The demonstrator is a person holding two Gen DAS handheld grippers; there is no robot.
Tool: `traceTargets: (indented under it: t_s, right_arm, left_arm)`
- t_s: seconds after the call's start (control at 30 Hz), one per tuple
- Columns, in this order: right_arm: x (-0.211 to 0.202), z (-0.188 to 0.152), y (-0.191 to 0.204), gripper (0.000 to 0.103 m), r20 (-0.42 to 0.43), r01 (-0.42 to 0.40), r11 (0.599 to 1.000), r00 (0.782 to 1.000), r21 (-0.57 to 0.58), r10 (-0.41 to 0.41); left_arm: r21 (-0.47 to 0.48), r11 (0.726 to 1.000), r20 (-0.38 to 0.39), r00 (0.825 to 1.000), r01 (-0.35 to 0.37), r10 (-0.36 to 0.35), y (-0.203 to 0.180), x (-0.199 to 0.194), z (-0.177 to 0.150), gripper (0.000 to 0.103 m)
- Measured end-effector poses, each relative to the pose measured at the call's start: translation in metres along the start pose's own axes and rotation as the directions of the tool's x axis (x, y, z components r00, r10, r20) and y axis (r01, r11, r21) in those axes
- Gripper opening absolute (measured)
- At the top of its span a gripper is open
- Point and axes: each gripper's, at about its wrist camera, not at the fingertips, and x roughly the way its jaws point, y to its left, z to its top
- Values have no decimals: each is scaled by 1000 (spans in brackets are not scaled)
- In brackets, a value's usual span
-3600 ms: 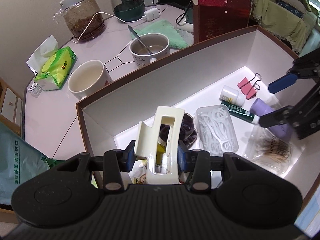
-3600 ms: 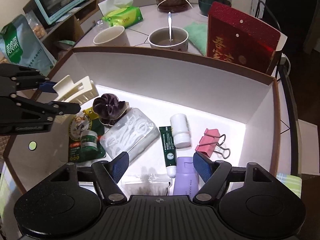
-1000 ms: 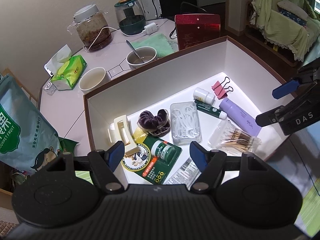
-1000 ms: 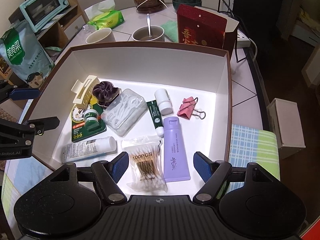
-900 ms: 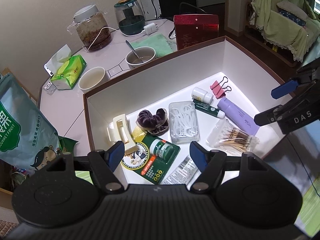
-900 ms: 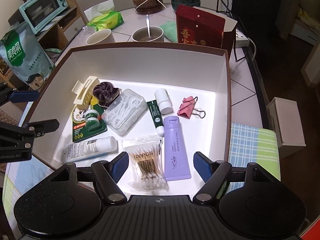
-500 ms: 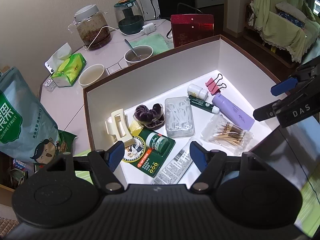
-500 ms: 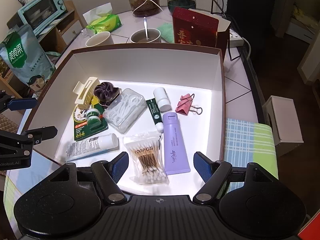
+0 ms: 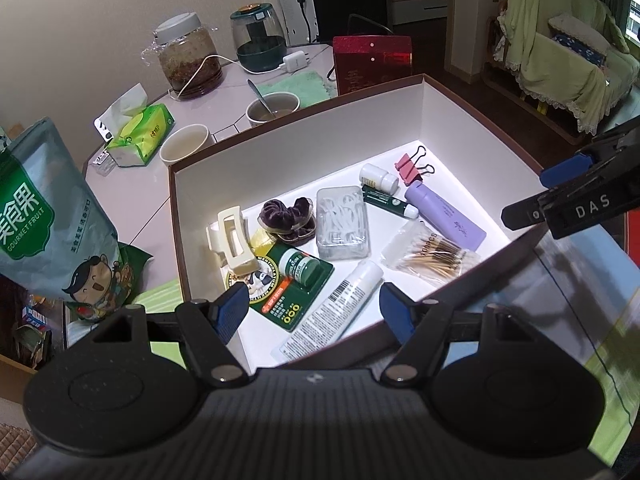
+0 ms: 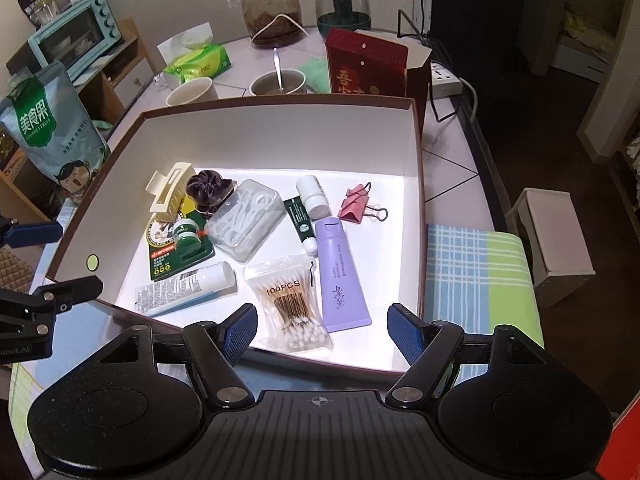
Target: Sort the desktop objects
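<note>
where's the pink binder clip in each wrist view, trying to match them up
Left wrist: the pink binder clip lies in the box's far right corner, upper centre-right of the picture.
Right wrist: it lies right of centre, by the box's right wall.
Shared landmark: the purple tube just beside it.

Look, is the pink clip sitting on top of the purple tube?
No, the pink clip lies on the box floor beside the purple tube, apart from it.

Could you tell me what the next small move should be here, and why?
Probably none beyond easing both away: the left hand-held gripper and right hand-held gripper are open and empty, and the cream plastic hair claw already lies inside the white-lined box with the other small items.
</note>
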Motion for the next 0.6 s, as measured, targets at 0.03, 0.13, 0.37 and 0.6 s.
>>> traceTargets:
  t_s: [0.03,0.13,0.37,0.6]
  right_arm:
    - [-3,-2,1,75,6,1,1000,1000,0,-1]
    - [-11,-8,2,75,19,4,1000,1000,1,-4]
    - [-24,-25,4,75,31,2,1000,1000,4,-2]
    - [-33,-35,6,75,37,-3,1000,999,5,3]
  left_arm:
    - [-1,1000,2,1000,-1,1,-1,-3,-1,69]
    - [-8,1000,9,1000,-6,6,-4,-9,-6,69]
    - [-20,1000,11,1000,-13,13,-11,-21,-17,69]
    - [-23,999,25,999,-25,25,-19,-33,-23,69]
